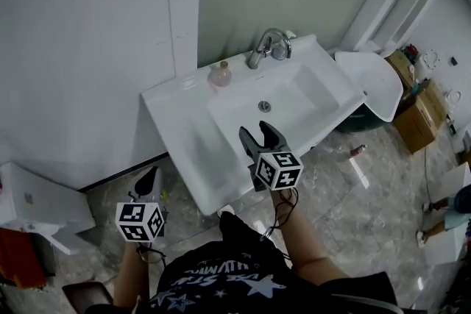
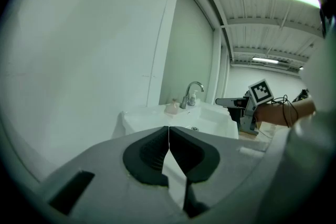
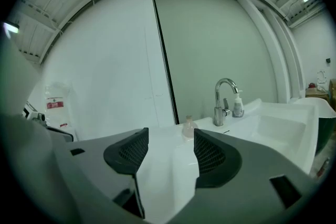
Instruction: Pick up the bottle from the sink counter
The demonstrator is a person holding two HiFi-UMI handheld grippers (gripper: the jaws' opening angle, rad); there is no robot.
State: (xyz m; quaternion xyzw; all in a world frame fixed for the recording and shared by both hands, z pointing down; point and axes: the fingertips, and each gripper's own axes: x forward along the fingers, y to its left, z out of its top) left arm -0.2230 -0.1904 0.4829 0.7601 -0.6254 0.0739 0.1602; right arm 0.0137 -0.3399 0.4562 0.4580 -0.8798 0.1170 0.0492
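Head view shows the small round pale-pink bottle [image 1: 220,74] standing untouched at the back of the white ceramic sink tabletop [image 1: 174,108], the right gripper [image 1: 257,130] spread and empty well short of it, the left gripper [image 1: 150,179] pressed together, so the whole pickup is yet to do.

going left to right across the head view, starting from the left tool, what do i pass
left tool → pink bottle → faucet → white curved panel → cardboard box
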